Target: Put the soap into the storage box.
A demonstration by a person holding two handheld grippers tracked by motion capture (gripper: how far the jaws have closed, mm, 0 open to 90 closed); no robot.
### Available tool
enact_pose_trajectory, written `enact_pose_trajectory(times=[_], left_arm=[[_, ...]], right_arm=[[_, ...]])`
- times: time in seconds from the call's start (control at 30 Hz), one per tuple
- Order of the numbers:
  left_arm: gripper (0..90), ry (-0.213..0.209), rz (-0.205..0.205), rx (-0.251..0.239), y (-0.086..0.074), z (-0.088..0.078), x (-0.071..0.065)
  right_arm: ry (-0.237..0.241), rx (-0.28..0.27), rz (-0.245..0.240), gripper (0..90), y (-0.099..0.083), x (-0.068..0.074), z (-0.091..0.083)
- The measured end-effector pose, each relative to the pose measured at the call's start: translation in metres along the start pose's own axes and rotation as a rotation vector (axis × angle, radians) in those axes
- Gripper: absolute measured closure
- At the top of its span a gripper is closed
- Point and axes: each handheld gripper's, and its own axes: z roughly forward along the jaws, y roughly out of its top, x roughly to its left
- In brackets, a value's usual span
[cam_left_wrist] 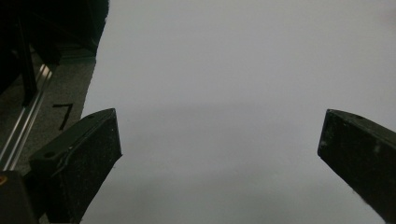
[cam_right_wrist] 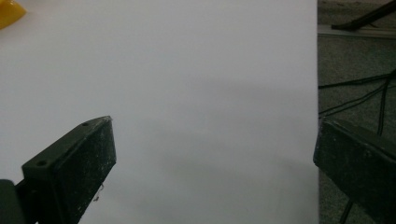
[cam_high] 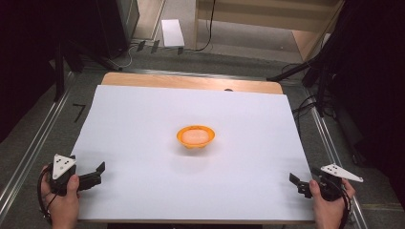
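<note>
Near edge: left gripper (cam_high: pixel 93 175) at the near-left corner of the white sheet (cam_high: pixel 143 129), jaws spread wide, nothing between them; right gripper (cam_high: pixel 297 182) at the near-right corner, jaws likewise spread and bare; both held low, well apart from each other and from the bowl; two hands, two grippers, one each. Middle of the sheet: one orange bowl (cam_high: pixel 196 136), upright, a pale pink filling inside, what it is too blurred to tell; its rim corner shows yellow at the far left of the right gripper view (cam_right_wrist: pixel 10 13). Far: strip of wooden table (cam_high: pixel 191 82) beyond the sheet. Judgement: work barely begun; bowl untouched, reach and grasp all left.
</note>
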Motion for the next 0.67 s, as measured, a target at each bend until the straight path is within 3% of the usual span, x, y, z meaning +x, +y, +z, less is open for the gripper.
enact_pose_trajectory(times=[0.3,0.67], left_arm=[[0.0,0.001,0.000,0.001,0.000,0.000,0.000],[0.0,0.006,0.008,0.007,0.000,0.000,-0.001]], right_arm=[[-0.026,-0.050,0.004,0.0,-0.010,-0.001,-0.012],[-0.031,-0.078,0.033,0.0,-0.013,-0.003,-0.014]])
